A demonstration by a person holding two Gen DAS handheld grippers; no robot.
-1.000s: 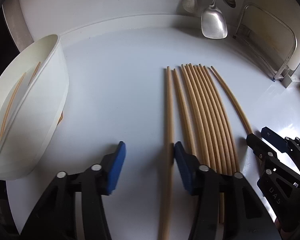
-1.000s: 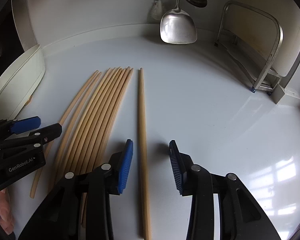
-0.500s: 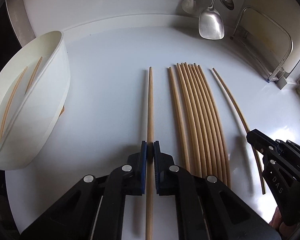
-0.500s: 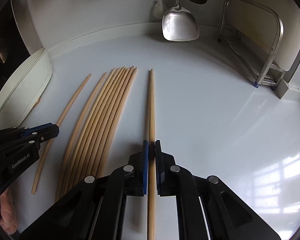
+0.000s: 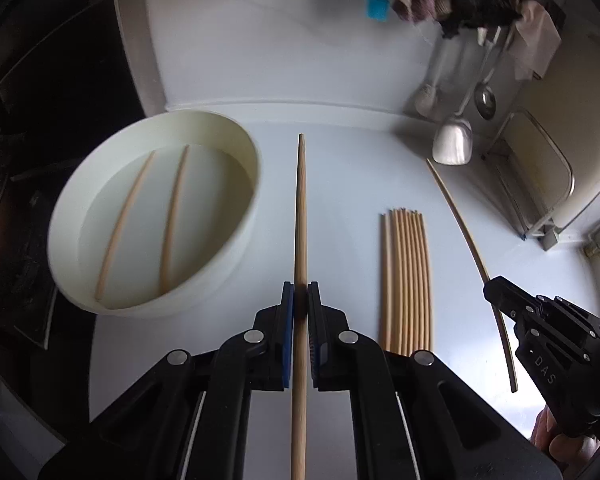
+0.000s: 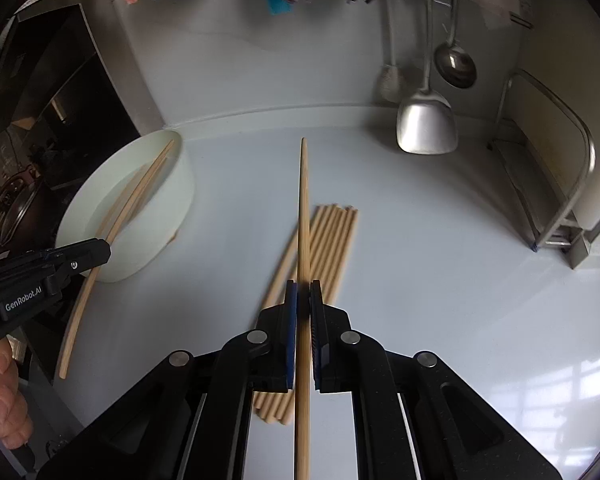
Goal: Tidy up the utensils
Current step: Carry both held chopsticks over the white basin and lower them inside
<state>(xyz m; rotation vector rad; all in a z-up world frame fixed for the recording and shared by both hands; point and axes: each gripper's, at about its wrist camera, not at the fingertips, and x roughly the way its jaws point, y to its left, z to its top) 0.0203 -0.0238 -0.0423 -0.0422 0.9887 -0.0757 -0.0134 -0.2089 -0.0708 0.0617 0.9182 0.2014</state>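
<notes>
My left gripper (image 5: 300,294) is shut on a wooden chopstick (image 5: 300,208) and holds it raised above the counter, just right of a white round container (image 5: 236,248) that holds two chopsticks (image 5: 172,216). My right gripper (image 6: 303,292) is shut on another chopstick (image 6: 303,208), raised above a row of several chopsticks (image 6: 332,240) lying on the white counter. The row also shows in the left wrist view (image 5: 407,276). Each gripper appears at the edge of the other's view, with its chopstick.
A steel spatula (image 6: 426,126), a ladle (image 6: 455,66) and a brush hang at the back wall. A metal rack (image 6: 556,184) stands at the right. Cloths hang above. A dark stove area lies left of the container.
Both grippers closed on a chopstick each, then lifted them off the counter. The left one has moved toward the white container.
</notes>
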